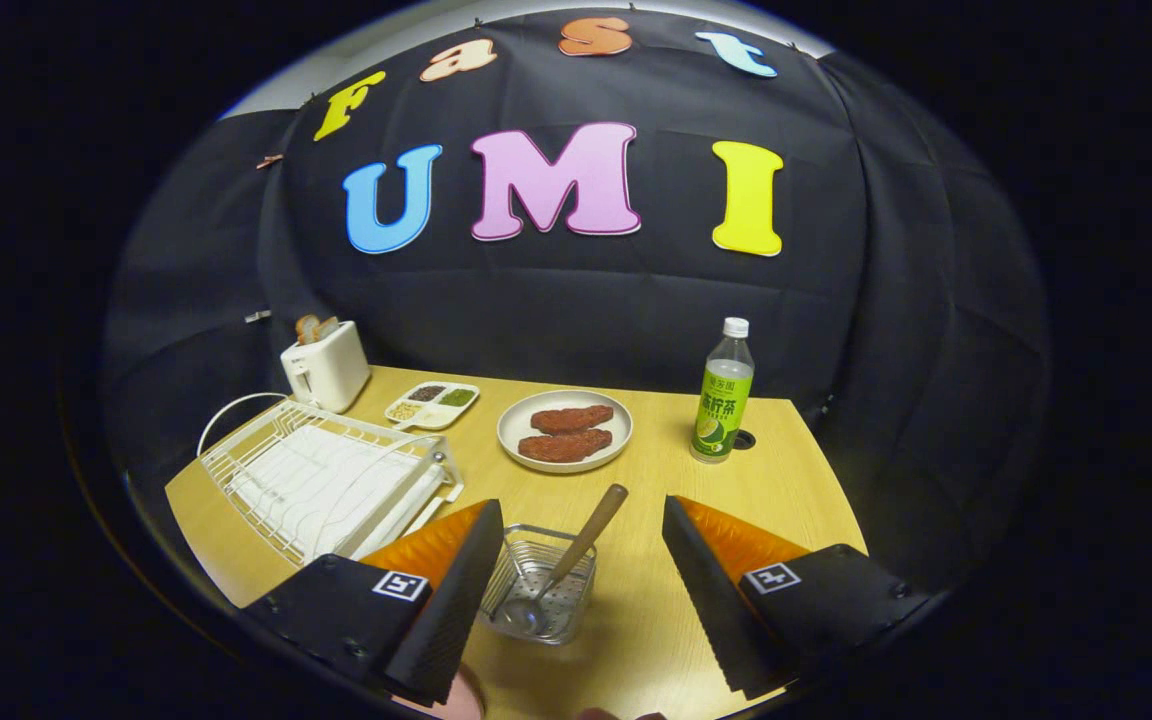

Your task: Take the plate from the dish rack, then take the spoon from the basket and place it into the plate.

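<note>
Gripper view: tool (576,590) wide open, empty; one spoon (566,570) in one basket (581,585) between fingers.

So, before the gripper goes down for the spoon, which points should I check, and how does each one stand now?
1. Gripper open, holding nothing: ok.
2. Spoon in the basket, between the fingers: ok.
3. Spoon handle leans out above the basket rim, free to grasp: ok.
4. Plate out of the dish rack, flat on the table: ok.
5. Room on the plate: two brown pieces cover its middle; cannot tell.
6. Bottle stands away from the path: ok.
</note>
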`<action>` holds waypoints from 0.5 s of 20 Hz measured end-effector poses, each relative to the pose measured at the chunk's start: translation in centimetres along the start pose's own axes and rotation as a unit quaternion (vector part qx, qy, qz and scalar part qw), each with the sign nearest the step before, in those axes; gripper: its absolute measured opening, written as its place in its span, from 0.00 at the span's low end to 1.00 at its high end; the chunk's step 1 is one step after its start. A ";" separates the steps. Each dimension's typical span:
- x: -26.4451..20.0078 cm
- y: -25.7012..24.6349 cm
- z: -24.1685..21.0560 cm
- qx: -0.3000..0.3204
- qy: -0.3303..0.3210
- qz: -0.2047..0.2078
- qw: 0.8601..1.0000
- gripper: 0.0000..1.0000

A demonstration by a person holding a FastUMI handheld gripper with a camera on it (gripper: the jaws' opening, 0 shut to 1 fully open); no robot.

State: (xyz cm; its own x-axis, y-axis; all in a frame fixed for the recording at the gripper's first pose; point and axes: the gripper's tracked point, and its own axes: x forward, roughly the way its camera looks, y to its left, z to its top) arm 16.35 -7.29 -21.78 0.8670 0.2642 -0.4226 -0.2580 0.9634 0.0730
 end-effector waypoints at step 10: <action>6.6 -0.3 -3.7 0.049 0.074 -0.008 0.996 0.80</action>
State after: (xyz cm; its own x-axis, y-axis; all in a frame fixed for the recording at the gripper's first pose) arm 20.53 -5.97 -27.91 0.7969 0.2465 -0.5515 -0.1958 0.9691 0.1501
